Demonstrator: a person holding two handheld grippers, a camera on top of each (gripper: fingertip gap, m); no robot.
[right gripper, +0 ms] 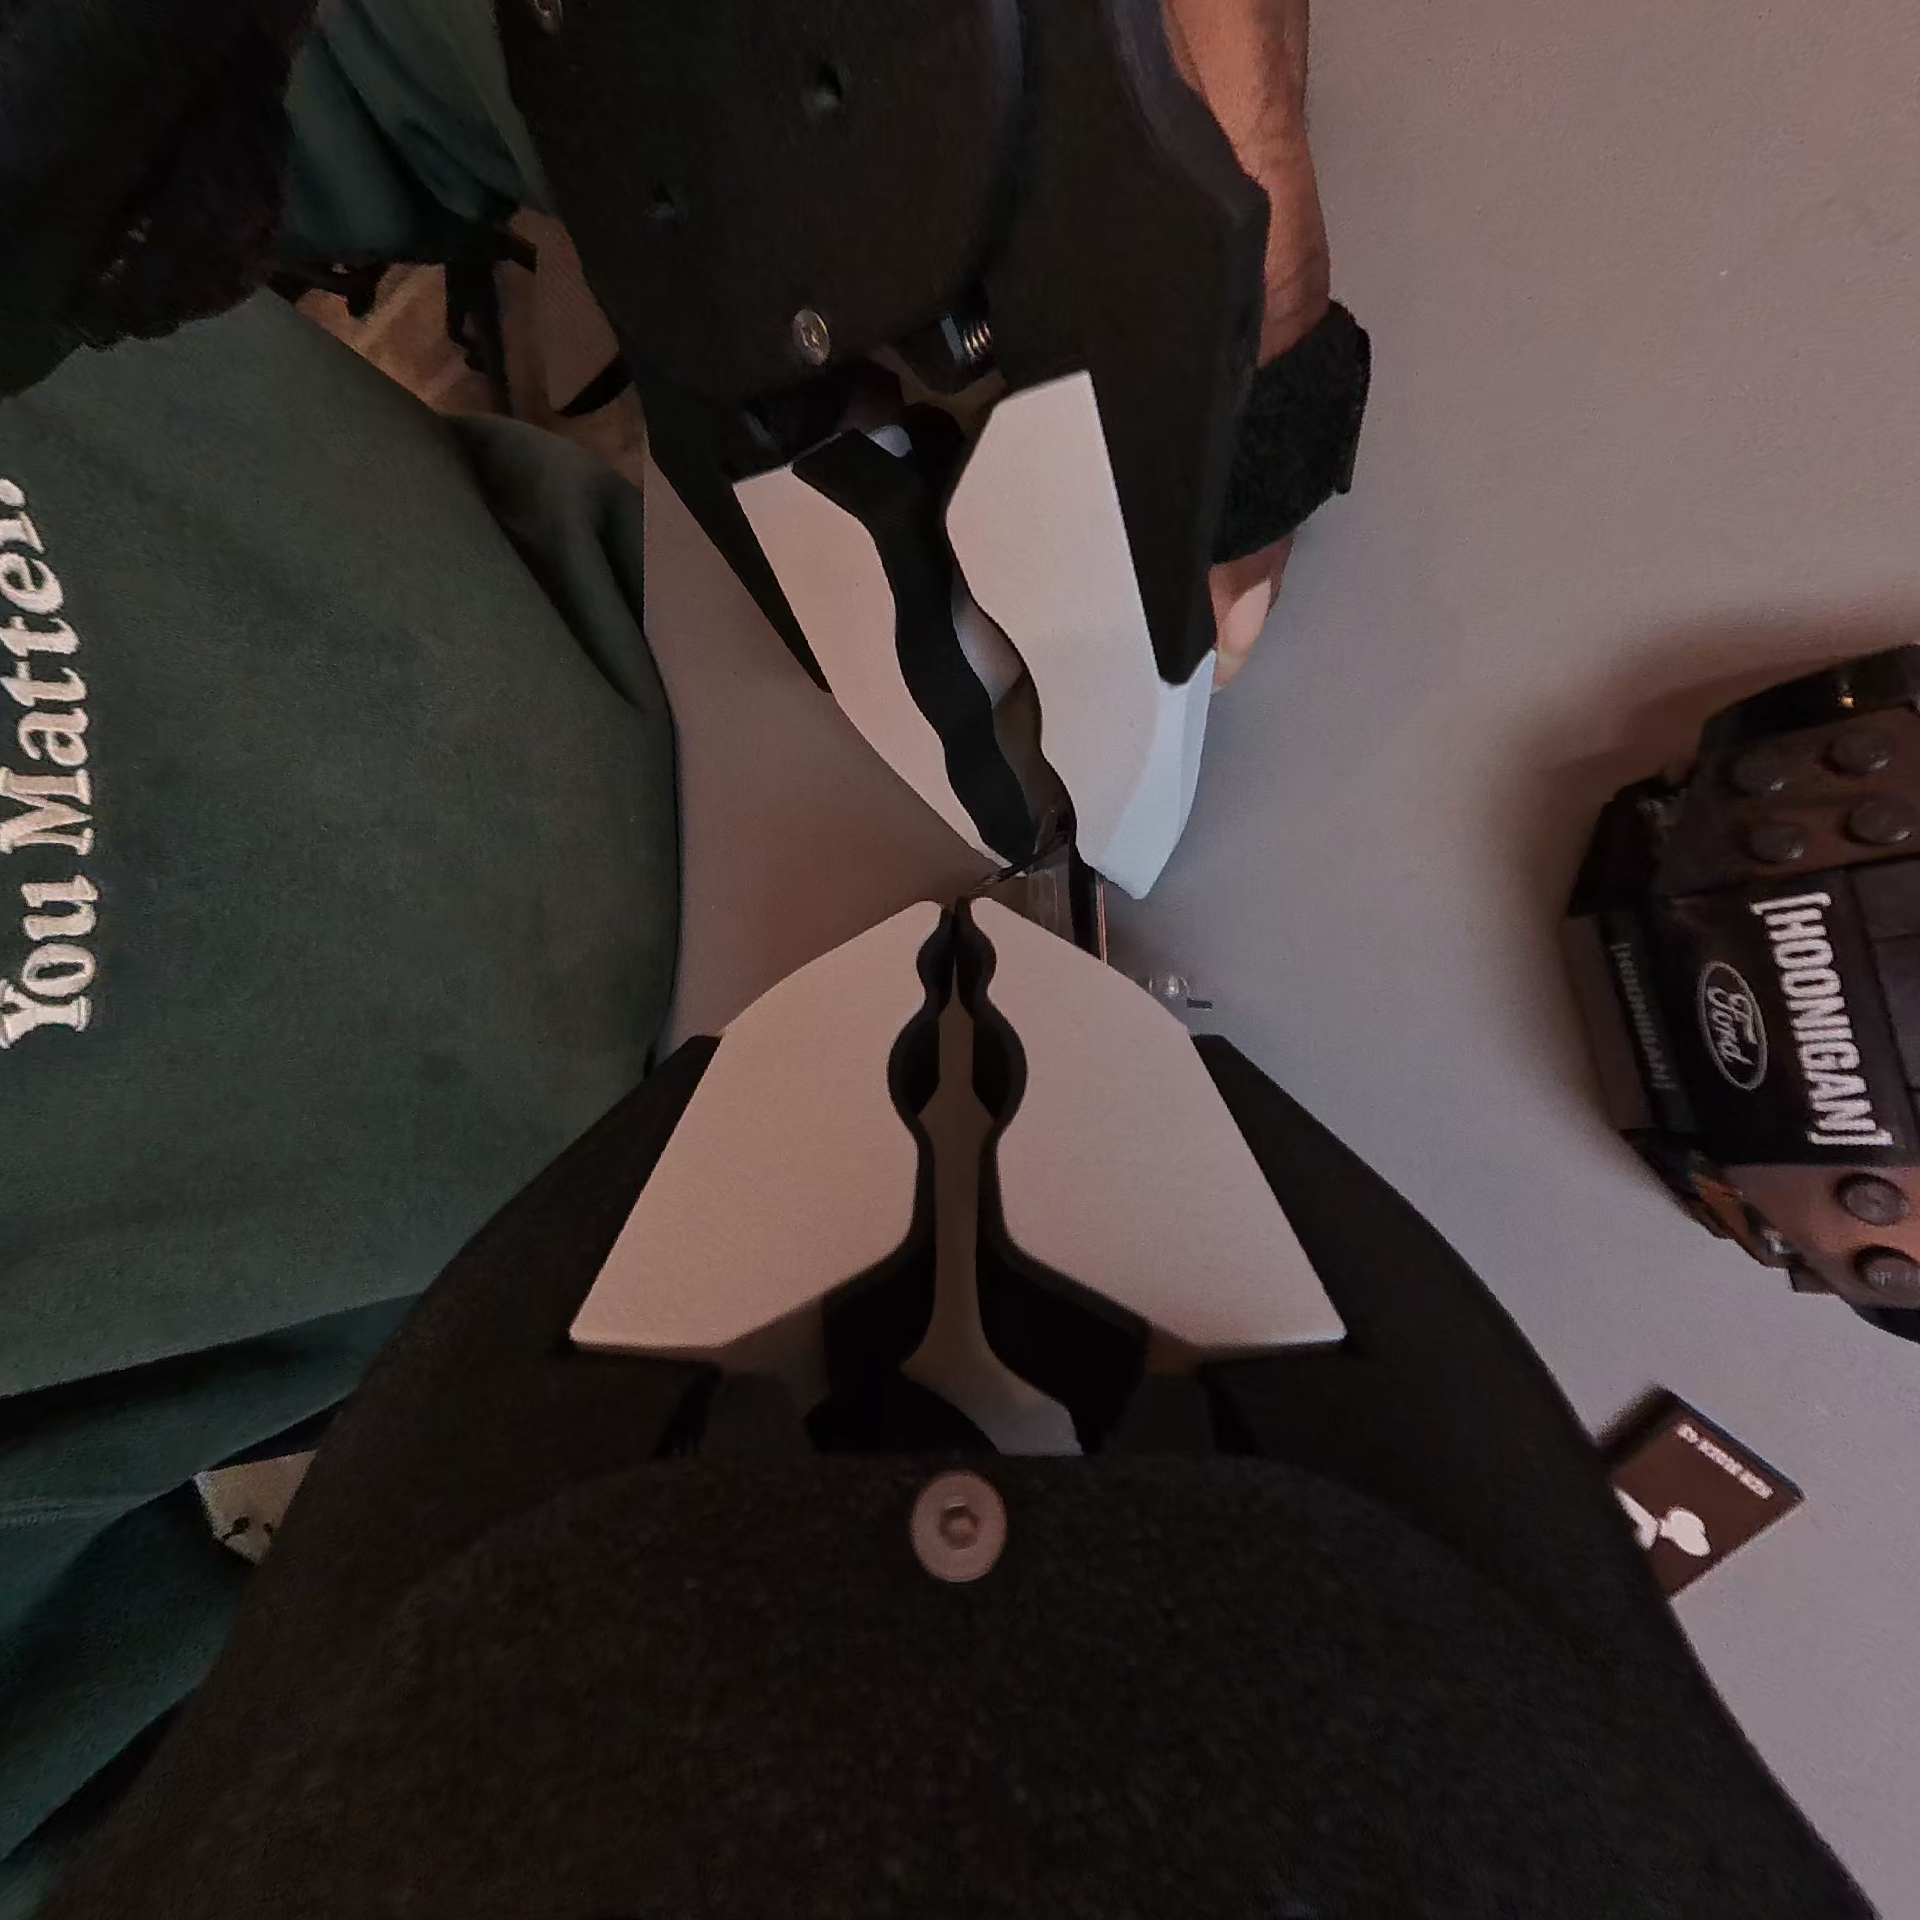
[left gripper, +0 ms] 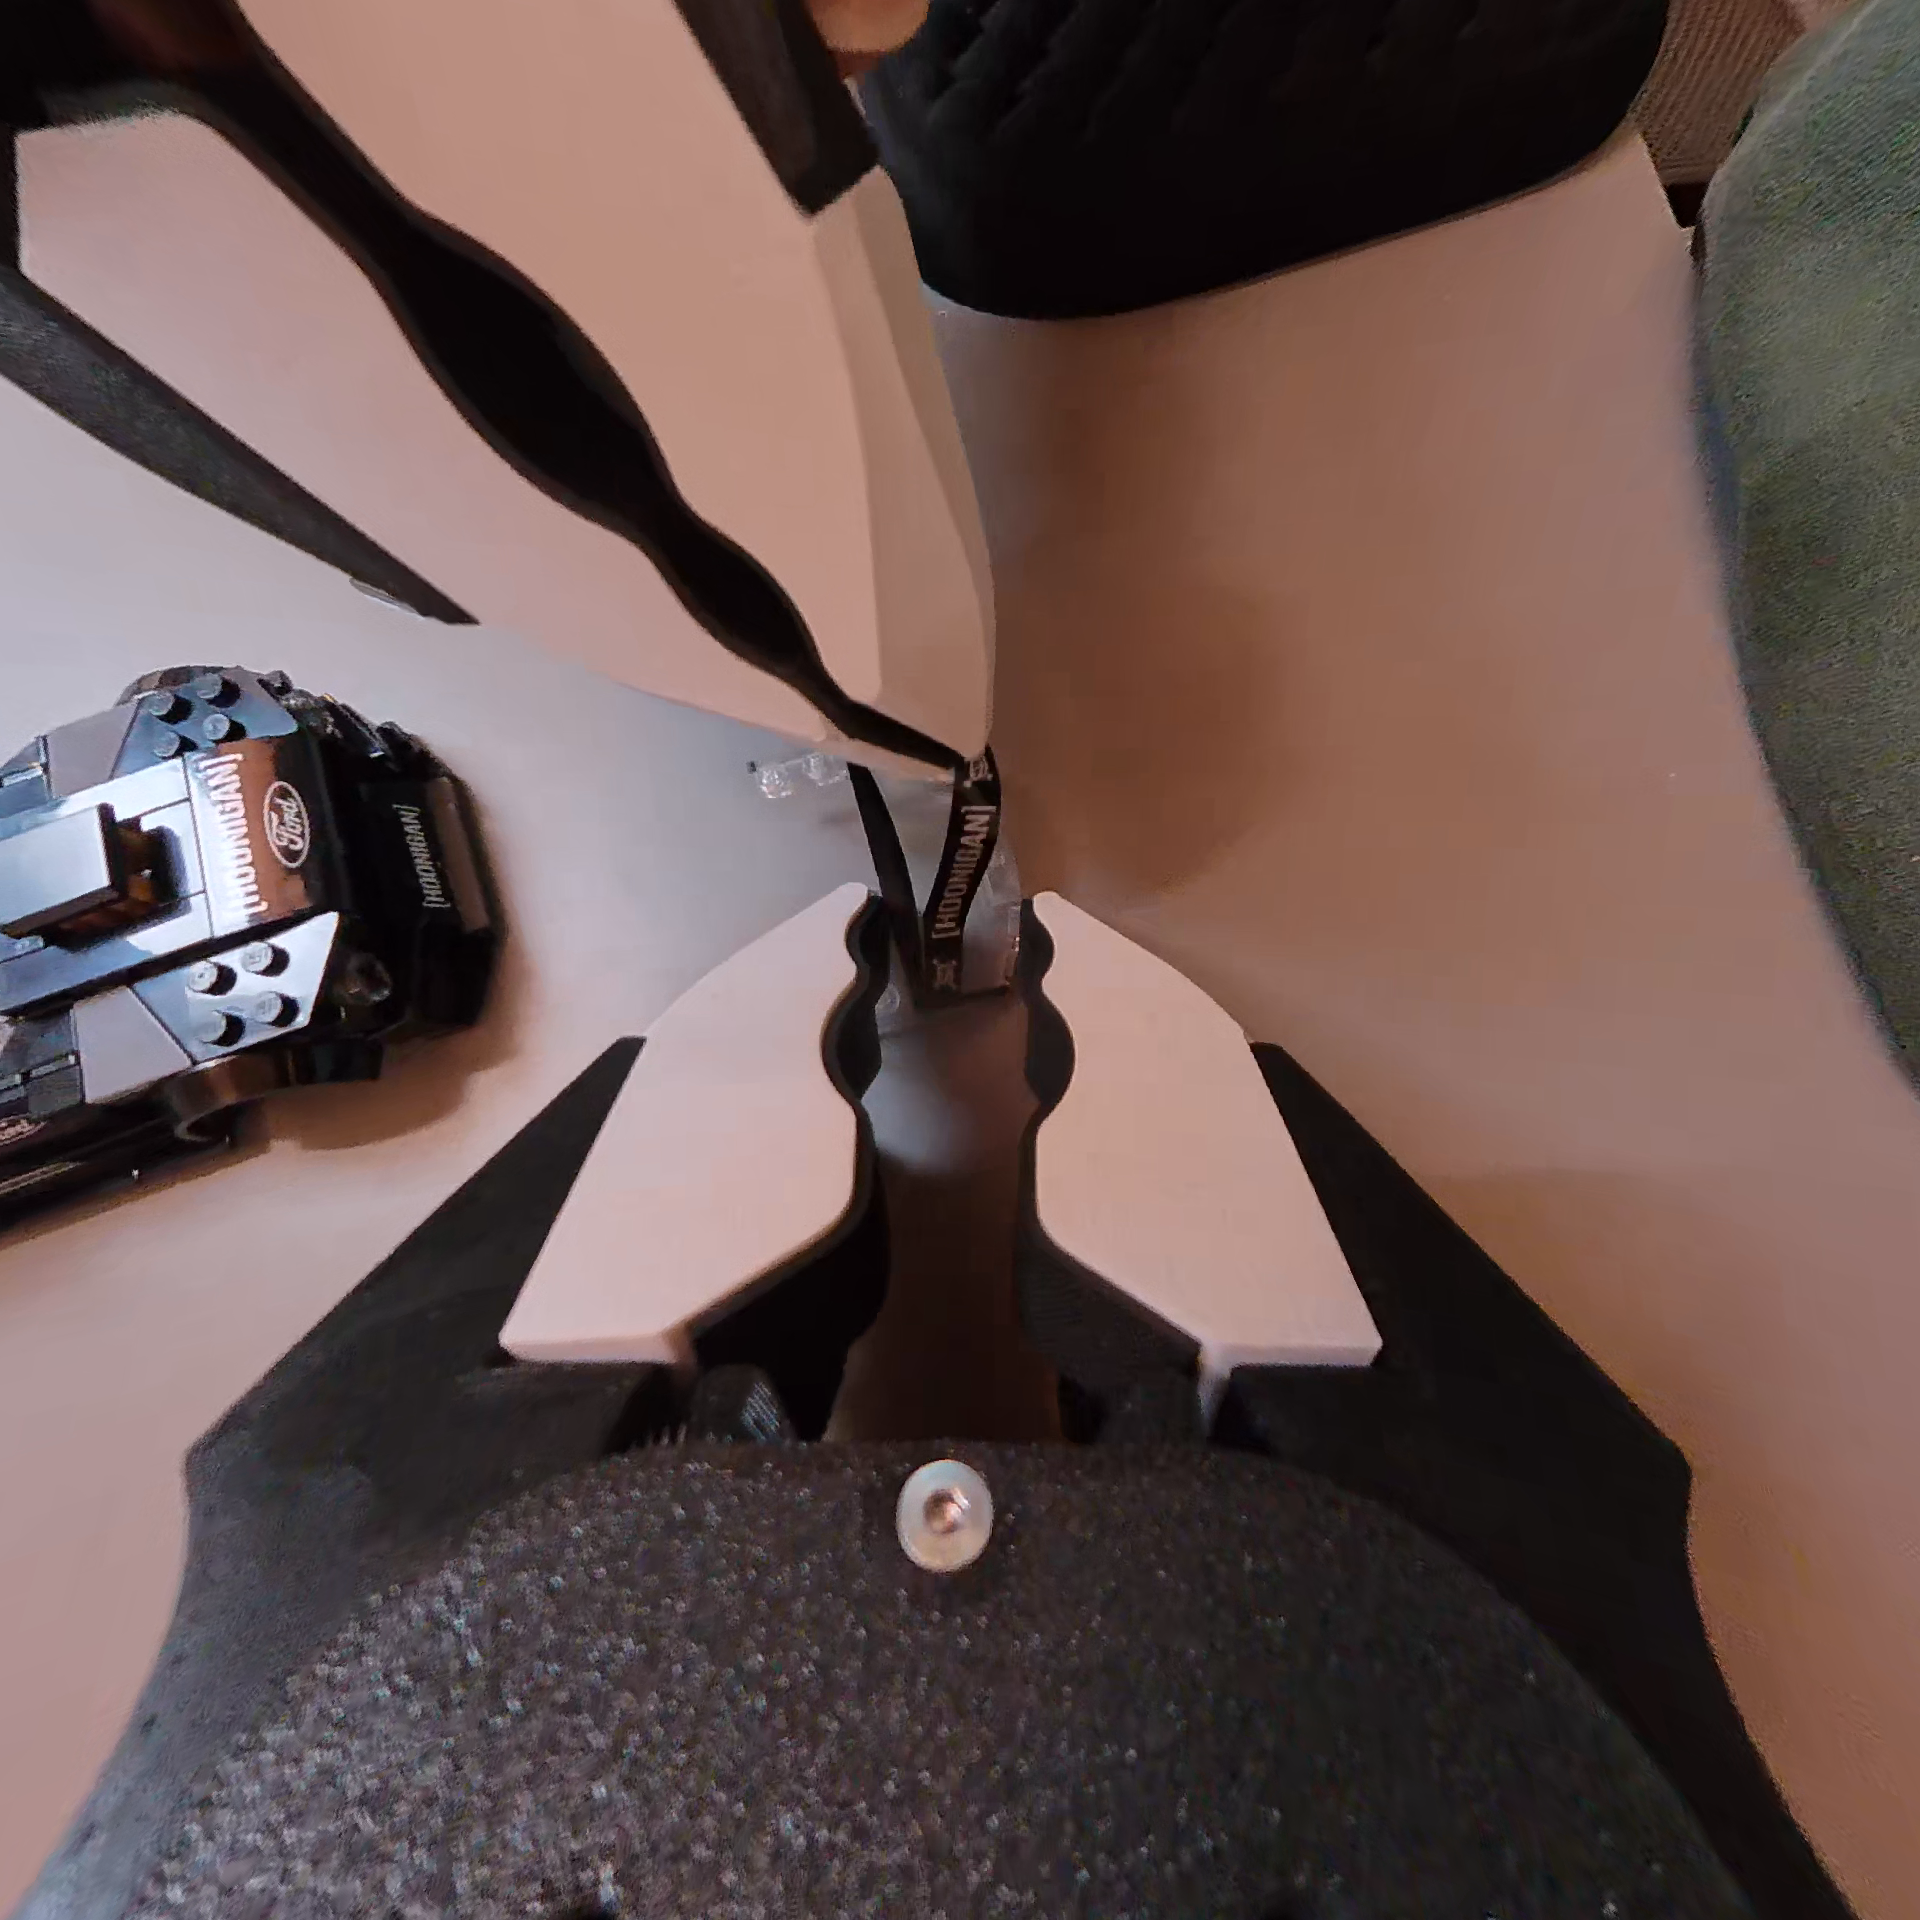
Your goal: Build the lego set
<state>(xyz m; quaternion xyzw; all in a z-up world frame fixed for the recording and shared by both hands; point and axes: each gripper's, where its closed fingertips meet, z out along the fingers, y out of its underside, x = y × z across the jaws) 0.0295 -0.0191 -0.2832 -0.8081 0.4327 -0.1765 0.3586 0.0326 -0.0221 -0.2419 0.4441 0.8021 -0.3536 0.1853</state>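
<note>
Between tongs (left gripper: 951, 914), half-hidden clear piece (left gripper: 982, 940)

Two grippers (left gripper: 948, 914) (right gripper: 961, 906), one black Lego car (left gripper: 223, 914), one clear windscreen piece (left gripper: 961, 914), one small dark card (right gripper: 1704, 1486)

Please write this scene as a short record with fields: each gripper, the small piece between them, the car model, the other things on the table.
left gripper: shut on the clear piece, holding its near end
right gripper: shut on the black sticker, pinching its far end
clear piece: see-through brick held just above the table
black sticker: narrow strip with white print, lying along the clear piece
car model: black and grey, resting on the table, untouched
spare clear part: lying on the white table
dark card: on the table's near side
</note>
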